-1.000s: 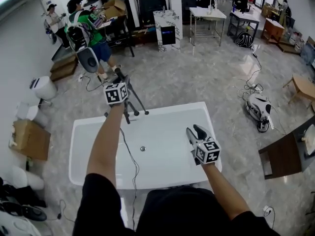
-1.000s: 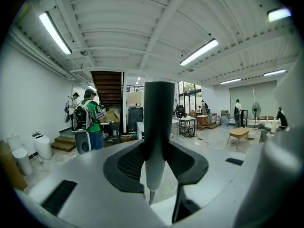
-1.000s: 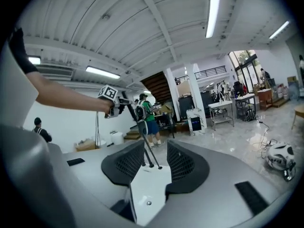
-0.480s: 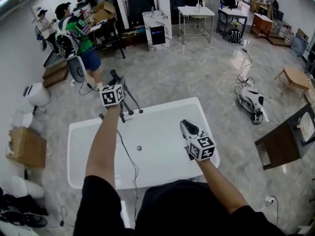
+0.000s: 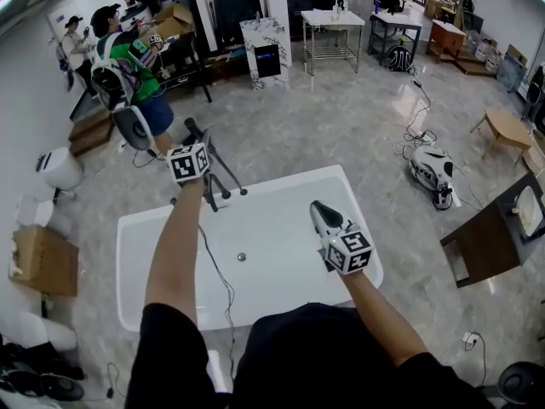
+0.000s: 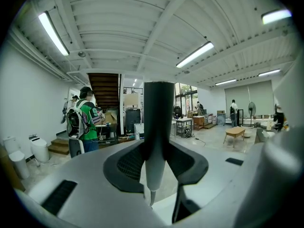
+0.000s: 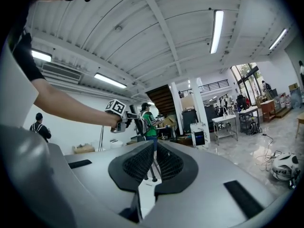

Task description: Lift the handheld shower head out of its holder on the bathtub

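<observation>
left hand-held gripper (image 5: 203,143): clamps smooth dark cylindrical shower head handle (image 6: 158,122) | right hand-held gripper (image 5: 319,211): mesh-textured jaws just closing, empty

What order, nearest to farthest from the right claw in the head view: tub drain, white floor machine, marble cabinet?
1. Tub drain, left of the right claw.
2. White floor machine, right.
3. Marble cabinet, far back.
That claw's jaws have just been closing, empty.

The right gripper (image 5: 317,209) has just been closing its jaws: a second ago they stand clearly spread, now they meet with nothing between them, and the gripper hangs slightly higher over the white bathtub (image 5: 272,237) than before
</observation>
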